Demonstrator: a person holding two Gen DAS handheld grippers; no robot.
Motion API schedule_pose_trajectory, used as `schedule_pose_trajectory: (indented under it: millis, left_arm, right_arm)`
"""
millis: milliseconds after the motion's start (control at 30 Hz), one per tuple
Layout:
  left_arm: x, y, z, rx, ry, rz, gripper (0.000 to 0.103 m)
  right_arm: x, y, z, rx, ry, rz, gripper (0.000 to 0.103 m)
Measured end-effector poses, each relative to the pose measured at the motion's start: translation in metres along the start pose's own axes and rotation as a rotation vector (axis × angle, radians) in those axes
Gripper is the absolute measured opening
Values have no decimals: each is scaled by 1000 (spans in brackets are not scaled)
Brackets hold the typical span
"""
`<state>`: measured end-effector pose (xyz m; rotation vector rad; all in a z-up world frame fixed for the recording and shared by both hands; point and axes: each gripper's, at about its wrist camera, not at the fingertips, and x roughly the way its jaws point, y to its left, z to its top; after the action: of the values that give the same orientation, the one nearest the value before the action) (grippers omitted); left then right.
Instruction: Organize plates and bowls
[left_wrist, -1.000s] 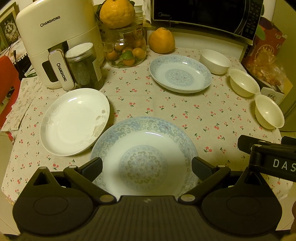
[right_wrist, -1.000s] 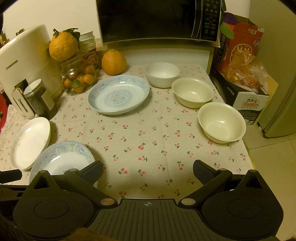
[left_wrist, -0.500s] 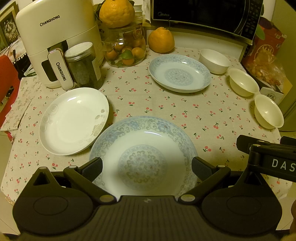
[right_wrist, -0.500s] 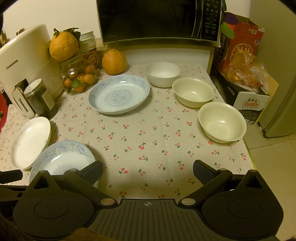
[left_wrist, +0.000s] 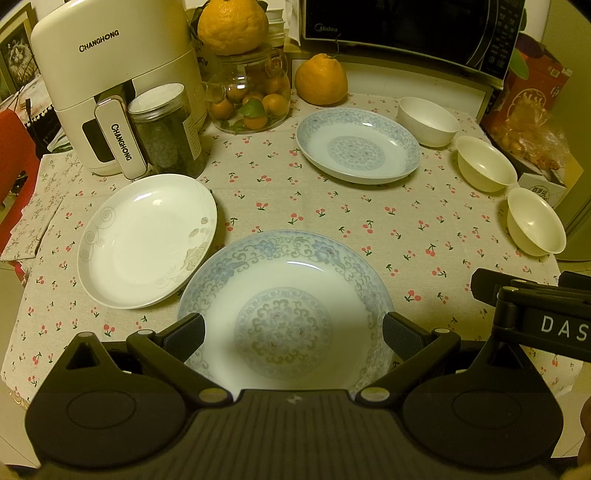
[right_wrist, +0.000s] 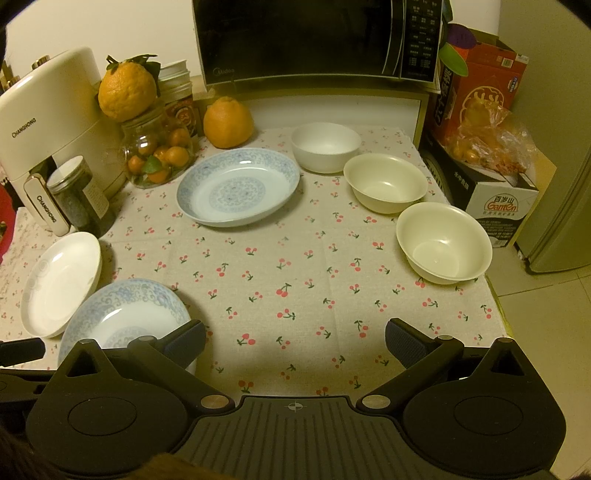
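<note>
A blue-patterned plate lies at the table's near edge, right under my left gripper, which is open and holds nothing. A plain white plate sits to its left, and a second blue-patterned plate lies farther back. A white bowl and two cream bowls line the right side. My right gripper is open above bare cloth at the near edge, with the near cream bowl ahead to its right.
A white air fryer, a dark lidded jar and a glass jar of small oranges crowd the back left. A large orange and a microwave stand at the back. Boxes and bagged goods sit off the right edge.
The left wrist view has drifted slightly. Both grippers stay open and no dish has moved.
</note>
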<state>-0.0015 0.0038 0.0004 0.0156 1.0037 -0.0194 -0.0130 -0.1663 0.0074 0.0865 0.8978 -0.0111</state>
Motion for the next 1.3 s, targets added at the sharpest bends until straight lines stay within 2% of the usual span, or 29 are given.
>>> schedule_pose_trajectory:
  millis: [1000,1100,1300]
  left_arm:
    - [0,-3,1,12,4,-13,103]
    - [0,-1,5,21,-2,-25,103]
    - [0,0,13,69,-30,-104,103]
  right_arm:
    - [5,2,1,8,6,-1,103]
    - [3,0,4,15,-1,-4,103]
    - [1,-6,10,24,-30,-7,103]
